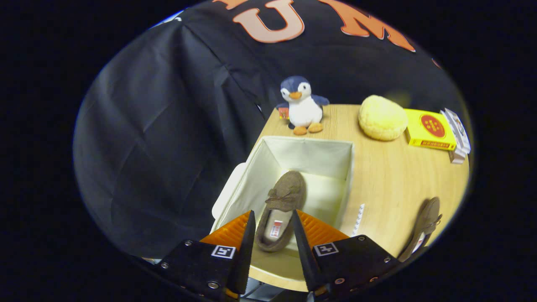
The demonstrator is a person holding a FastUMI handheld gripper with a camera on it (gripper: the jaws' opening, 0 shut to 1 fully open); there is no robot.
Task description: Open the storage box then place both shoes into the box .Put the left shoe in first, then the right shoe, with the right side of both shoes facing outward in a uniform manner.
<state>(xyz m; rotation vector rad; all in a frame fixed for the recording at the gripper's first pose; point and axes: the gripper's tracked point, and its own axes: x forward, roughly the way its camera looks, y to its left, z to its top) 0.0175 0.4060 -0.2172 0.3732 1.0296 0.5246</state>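
The white fabric storage box (335, 147) stands open on the wooden table, its lid (225, 191) lying against its left side. A brown slipper (287, 191) with a small bow points toe-first into the box, and its heel reaches back over the near rim. My gripper (272, 214) is shut on that slipper, one finger on each side of the heel. The second brown slipper (424, 224) lies on its side on the table, to the right of the box and of my fingers.
Beyond the box a plush penguin (303, 107) stands at the table's far edge. A yellow round cushion (381, 118), a yellow carton (430, 129) and a stack of small boxes (457, 134) lie at the far right. A white paper strip (358, 218) lies beside the box.
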